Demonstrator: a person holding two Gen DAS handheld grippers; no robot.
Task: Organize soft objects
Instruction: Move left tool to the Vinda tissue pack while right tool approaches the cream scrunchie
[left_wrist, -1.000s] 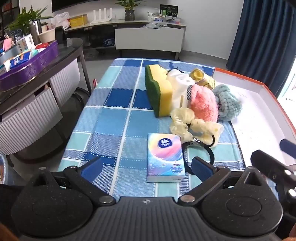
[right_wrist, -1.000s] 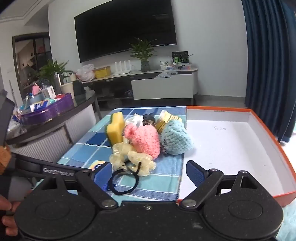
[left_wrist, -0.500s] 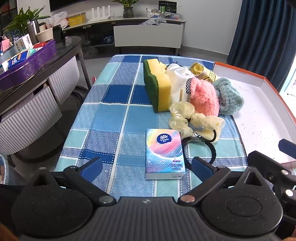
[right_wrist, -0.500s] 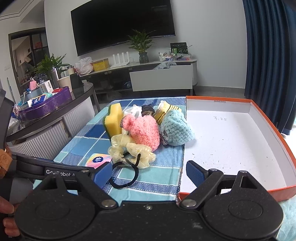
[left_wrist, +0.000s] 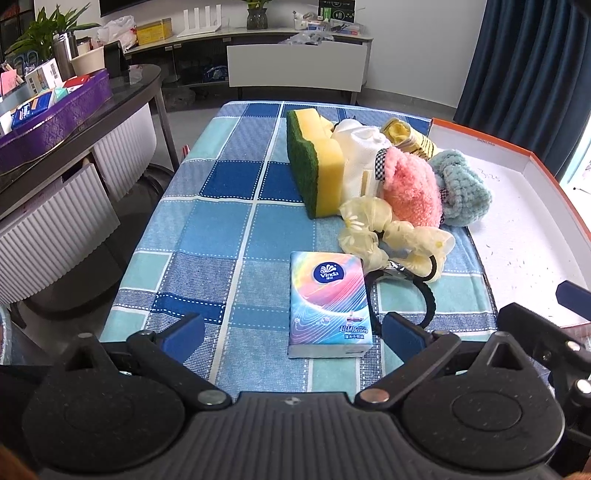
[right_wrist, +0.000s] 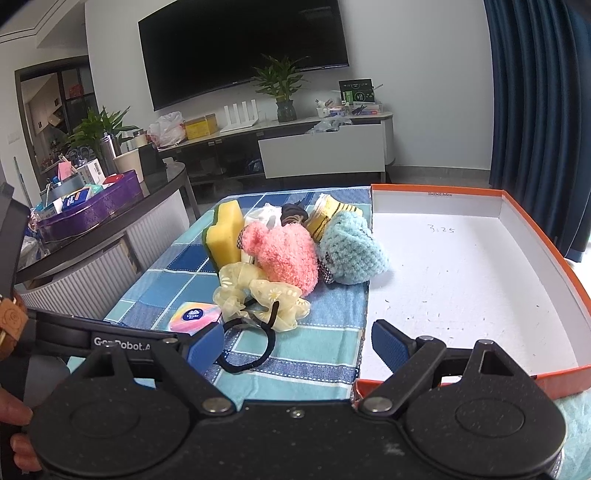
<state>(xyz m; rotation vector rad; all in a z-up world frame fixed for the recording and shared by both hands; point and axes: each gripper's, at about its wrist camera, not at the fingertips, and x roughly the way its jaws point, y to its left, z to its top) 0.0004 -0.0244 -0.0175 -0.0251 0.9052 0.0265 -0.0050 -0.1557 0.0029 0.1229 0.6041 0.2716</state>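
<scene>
Closer now, the left gripper (left_wrist: 291, 328), spread and empty, is aimed at the light, squashy tissue pack (left_wrist: 328, 302); its long sides should be pinched.

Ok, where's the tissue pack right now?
In the left wrist view, the tissue pack lies flat on the checked cloth, between the open left gripper fingers, beside the black hair tie.

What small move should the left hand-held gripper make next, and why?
Probably ease the left hand-held gripper forward and down over the tissue pack: its jaws are open and empty, the pack lies nearest between them, and the orange box holds nothing yet.
</scene>
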